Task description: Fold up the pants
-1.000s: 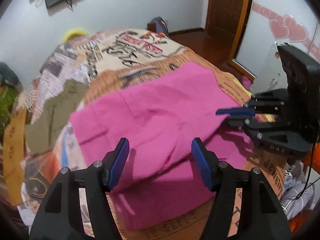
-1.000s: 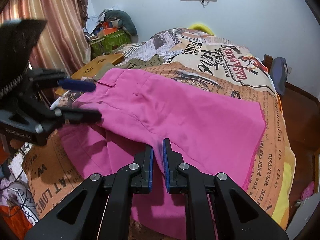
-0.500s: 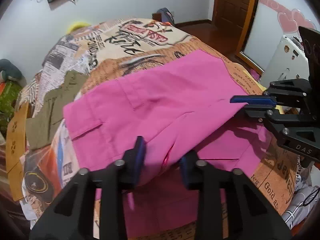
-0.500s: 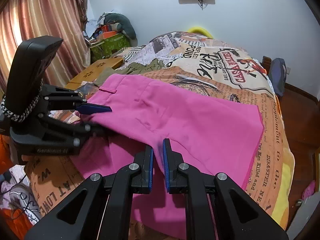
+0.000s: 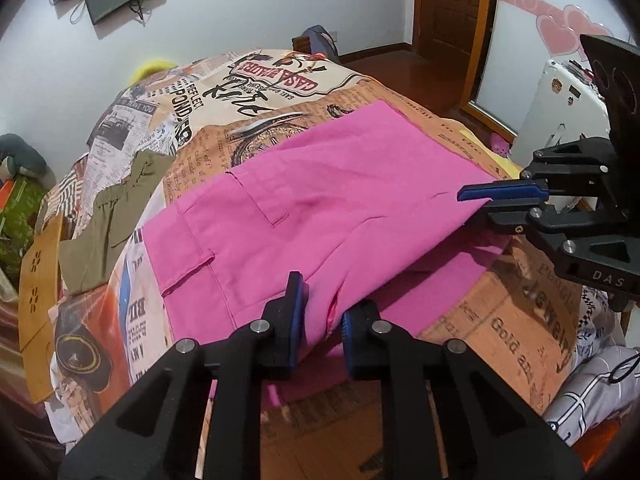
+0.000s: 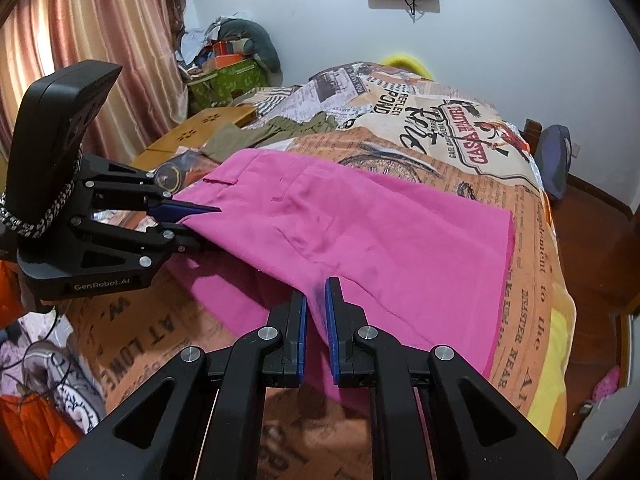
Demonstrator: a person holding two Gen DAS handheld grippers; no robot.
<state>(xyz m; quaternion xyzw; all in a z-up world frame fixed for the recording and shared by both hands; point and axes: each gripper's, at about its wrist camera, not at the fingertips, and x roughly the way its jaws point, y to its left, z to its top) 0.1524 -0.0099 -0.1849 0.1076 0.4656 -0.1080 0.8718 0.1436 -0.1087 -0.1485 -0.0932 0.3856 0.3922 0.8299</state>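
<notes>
Since a second ago our left gripper [image 5: 322, 312] is closing on the pink pants [image 5: 320, 200], right gripper [image 6: 316, 312] clamped alongside, legs stretching toward frame top.

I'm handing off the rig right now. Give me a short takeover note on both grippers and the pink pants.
Left hand-held gripper: jaws closing on the near edge of the pink pants, cloth between the pads.
Right hand-held gripper: shut on the pants' near edge further toward the hem.
Pants: on the newspaper-print bedspread, top layer lifted along the near edge, lower layer flat beneath.
Olive garment: beside the waistband, untouched.
Done: both grips taken.
Left: probably carry the lifted edge across, flatten, fold again.
</notes>
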